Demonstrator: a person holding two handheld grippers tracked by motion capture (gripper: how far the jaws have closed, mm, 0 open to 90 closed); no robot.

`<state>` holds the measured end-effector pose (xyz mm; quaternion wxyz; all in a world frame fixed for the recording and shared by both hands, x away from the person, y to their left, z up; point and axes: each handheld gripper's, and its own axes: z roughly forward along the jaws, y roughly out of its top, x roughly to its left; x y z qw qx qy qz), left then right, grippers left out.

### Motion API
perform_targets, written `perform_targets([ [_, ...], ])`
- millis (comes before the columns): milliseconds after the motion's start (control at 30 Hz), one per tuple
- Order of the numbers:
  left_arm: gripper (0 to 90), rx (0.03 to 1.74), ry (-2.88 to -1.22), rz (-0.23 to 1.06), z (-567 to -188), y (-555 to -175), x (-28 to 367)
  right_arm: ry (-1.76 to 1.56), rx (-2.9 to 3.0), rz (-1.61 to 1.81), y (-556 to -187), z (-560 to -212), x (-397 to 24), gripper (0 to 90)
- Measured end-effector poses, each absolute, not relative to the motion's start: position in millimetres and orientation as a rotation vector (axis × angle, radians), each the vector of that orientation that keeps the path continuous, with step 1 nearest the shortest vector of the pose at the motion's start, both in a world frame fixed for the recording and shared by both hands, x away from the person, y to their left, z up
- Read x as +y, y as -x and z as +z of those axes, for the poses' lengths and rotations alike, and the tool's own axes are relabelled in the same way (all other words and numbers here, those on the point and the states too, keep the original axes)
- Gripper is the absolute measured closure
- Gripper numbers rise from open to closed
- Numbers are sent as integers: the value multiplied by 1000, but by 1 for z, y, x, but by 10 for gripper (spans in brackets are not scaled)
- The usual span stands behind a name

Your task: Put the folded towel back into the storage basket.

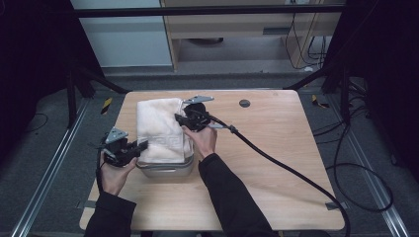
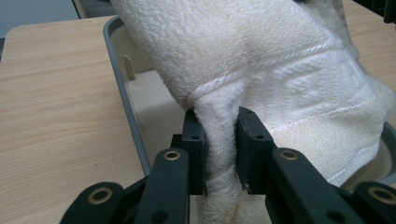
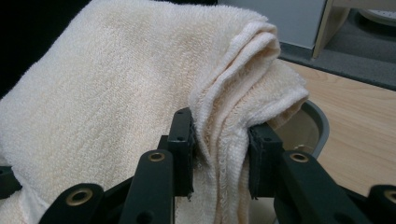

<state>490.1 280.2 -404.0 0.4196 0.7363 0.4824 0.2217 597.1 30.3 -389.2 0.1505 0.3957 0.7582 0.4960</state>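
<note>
A cream towel [image 1: 159, 129] with a woven key-pattern band, no readable writing, hangs over a grey tub [image 1: 165, 169]. Left gripper [image 1: 140, 146] and right gripper [image 1: 180, 118] each clamp a towel fold from opposite sides.

Towel [image 1: 157, 129]: cream terry cloth, looped rough pile, woven key-pattern band, flatter ribbed hem. Container [image 2: 122, 88] under it: grey, smooth, dull satin wall, plastic or metal unclear. Table [image 1: 276, 143]: pale wood-grain top, matt, smooth. Left gripper [image 2: 219, 149] and right gripper [image 3: 219, 156]: black matt plastic-looking jaws, brass-coloured glossy rivets. Cable [image 1: 276, 160]: black, smooth, slight sheen. Sleeves [image 1: 232, 197]: dark matt cloth.
</note>
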Motion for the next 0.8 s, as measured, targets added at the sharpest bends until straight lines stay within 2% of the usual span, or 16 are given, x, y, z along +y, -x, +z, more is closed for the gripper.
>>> perform_targets([
  [533,745,1240,-1913,575,-421,-499,275,-1177,2205,1368,-602,-417,33,667],
  [800,715,1269,-1930,575,-428,-501,274,-1137,2244,1287,-600,-423,35,632],
])
